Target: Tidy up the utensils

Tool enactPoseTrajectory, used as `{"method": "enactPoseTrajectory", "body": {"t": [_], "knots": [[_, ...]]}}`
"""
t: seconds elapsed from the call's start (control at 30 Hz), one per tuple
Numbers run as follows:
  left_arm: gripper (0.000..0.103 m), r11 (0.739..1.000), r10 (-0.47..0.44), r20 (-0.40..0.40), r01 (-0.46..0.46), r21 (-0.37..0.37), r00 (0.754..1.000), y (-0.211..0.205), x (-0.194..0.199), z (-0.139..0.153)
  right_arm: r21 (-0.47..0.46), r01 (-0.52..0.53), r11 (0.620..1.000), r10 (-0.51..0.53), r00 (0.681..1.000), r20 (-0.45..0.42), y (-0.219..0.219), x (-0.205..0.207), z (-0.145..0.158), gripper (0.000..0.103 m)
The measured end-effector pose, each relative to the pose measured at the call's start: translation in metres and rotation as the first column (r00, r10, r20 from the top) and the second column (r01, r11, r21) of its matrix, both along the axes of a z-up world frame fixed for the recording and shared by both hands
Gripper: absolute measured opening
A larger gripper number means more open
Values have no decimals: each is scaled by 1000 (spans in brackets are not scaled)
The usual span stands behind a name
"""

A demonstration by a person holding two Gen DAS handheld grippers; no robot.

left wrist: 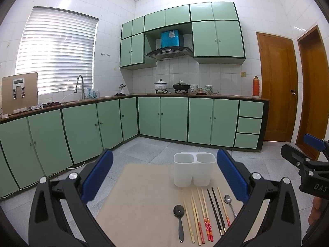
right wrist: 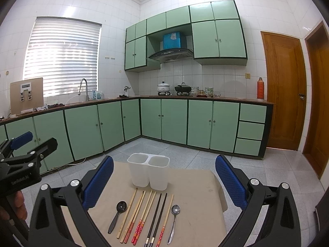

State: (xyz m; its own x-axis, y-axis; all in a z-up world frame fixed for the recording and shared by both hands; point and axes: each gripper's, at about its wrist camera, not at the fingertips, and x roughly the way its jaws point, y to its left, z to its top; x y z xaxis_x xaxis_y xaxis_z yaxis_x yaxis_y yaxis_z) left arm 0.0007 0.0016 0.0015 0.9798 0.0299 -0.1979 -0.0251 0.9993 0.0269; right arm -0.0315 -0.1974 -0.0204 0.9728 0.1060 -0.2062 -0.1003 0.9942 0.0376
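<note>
A white two-compartment holder point(left wrist: 194, 171) point(right wrist: 148, 171) stands empty at the far side of a beige table point(left wrist: 139, 195) point(right wrist: 197, 197). In front of it lies a row of utensils: a black spoon point(left wrist: 179, 216) point(right wrist: 118, 213), several wooden chopsticks with red ends point(left wrist: 202, 212) point(right wrist: 139, 212), a black chopstick pair point(left wrist: 216, 210) point(right wrist: 157, 216) and a metal spoon point(left wrist: 229, 203) point(right wrist: 174, 218). My left gripper point(left wrist: 164, 177) hovers open above the table's left part, empty. My right gripper point(right wrist: 164, 177) hovers open above the utensils, empty.
Tiled floor surrounds the small table. Green cabinets point(left wrist: 172, 119) and a counter run along the back and left walls, with a sink faucet point(left wrist: 80, 84), pots point(left wrist: 181, 86) and bowls. Wooden doors point(right wrist: 285, 90) stand at the right. A hand point(right wrist: 12, 203) holds the left gripper.
</note>
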Motion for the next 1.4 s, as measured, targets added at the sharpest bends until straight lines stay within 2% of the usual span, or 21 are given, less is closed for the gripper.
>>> {"method": "enactPoseTrajectory", "body": {"t": [1.4], "knots": [[98,1000,2,-1,-2,-2,1000,1,-1,0,4,2,1000,-2,1000,1,-2,-1,-1,97]]}}
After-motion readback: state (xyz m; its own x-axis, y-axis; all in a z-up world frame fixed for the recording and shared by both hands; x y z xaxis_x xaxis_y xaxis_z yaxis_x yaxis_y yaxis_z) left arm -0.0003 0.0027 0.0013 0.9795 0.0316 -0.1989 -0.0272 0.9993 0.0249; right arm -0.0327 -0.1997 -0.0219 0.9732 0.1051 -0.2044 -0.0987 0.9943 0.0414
